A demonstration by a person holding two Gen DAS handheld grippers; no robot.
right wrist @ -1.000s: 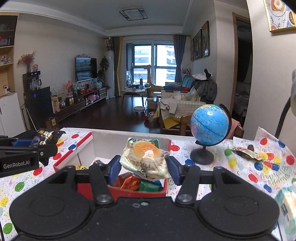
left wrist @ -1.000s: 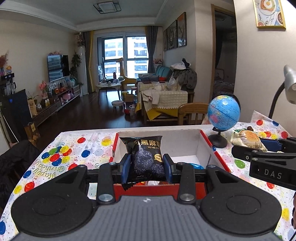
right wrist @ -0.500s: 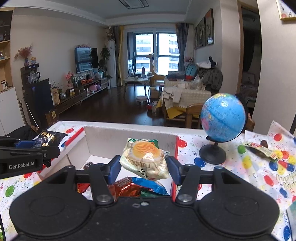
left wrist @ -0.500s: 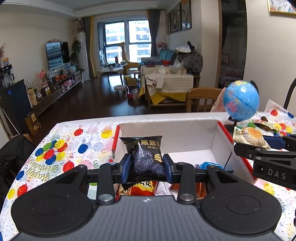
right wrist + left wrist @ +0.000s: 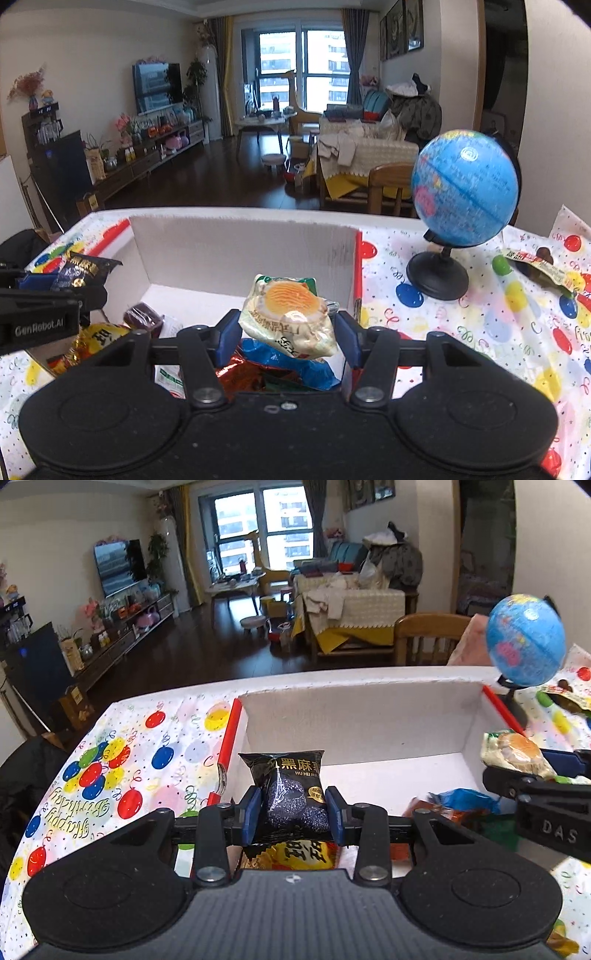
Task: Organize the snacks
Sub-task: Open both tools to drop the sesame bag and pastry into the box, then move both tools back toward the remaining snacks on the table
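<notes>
I've got both packets over the open white cardboard box (image 5: 354,716) — left gripper (image 5: 293,814) pinched on the black sesame snack packet (image 5: 291,786), right gripper (image 5: 288,339) clamped around the yellow pastry packet (image 5: 290,317), each upright, the box floor straight below.
</notes>
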